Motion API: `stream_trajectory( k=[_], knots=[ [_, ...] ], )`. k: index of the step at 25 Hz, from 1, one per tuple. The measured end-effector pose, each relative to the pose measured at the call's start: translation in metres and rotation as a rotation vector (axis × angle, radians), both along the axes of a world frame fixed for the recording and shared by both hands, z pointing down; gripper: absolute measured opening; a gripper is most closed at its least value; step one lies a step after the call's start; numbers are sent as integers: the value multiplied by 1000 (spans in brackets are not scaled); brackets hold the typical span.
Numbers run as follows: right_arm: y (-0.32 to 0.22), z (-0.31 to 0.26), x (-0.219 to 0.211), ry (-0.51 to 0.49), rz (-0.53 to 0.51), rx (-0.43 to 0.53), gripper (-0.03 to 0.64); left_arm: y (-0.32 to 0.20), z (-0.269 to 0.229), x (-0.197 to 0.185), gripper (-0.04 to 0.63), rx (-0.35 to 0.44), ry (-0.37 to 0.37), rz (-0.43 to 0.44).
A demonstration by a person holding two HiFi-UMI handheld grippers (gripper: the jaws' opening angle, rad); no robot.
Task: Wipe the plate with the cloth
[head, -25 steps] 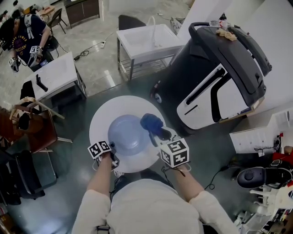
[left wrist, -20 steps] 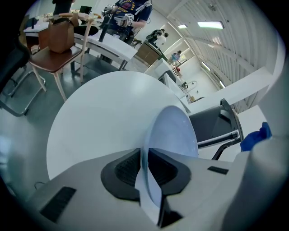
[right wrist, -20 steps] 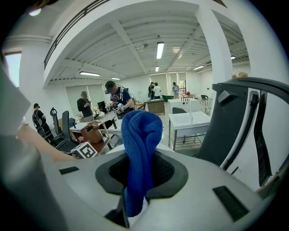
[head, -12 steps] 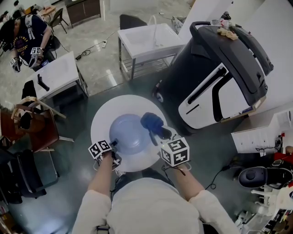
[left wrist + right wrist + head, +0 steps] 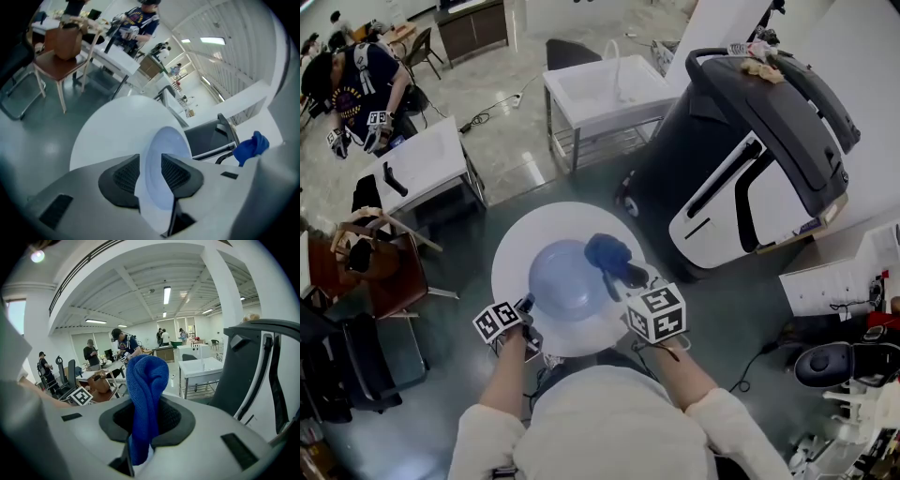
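While the left gripper [image 5: 525,306] sat at the lower left edge of the round white tabletop [image 5: 514,244], its fingers [image 5: 123,176] had just been opening. The near rim of the pale blue plate [image 5: 165,149] stood between them, but the pads were not pressing on it, so the plate was released rather than gripped. In the head view the plate lay flat near the middle of the tabletop, just above both grippers in the frame.

The right gripper [image 5: 626,274] reached in from the lower right of the plate. Its fingers [image 5: 173,420] were clenched on the blue cloth [image 5: 144,380], which rose from between them in a thick bunched fold. In the head view the cloth sat over the plate's right rim; whether it touched the plate could not be told.

A large black-and-white machine [image 5: 750,169] filled the upper right of the head view, and a white sink stand [image 5: 600,89] stood at upper centre. A wooden chair [image 5: 380,272] was at the left edge, and a person [image 5: 361,84] stood at upper left by a white desk [image 5: 427,155].
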State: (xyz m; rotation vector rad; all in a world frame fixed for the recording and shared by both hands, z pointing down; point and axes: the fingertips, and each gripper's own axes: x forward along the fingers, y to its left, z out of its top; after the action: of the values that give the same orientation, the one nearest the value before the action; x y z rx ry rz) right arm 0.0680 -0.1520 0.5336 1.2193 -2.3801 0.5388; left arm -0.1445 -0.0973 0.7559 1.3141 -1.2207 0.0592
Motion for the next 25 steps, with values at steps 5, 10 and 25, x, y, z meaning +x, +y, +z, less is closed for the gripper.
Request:
stream_trajectory(
  k=[5, 10, 25],
  knots=[
    [1, -21, -5, -47, -14, 42, 92, -25, -102, 4, 99, 337, -141, 110],
    [2, -40, -13, -86, -28, 82, 92, -40, -186, 21, 54, 590, -195, 184],
    [17, -68, -15, -162, -30, 136, 92, -12, -296, 67, 32, 900, -332, 373]
  ],
)
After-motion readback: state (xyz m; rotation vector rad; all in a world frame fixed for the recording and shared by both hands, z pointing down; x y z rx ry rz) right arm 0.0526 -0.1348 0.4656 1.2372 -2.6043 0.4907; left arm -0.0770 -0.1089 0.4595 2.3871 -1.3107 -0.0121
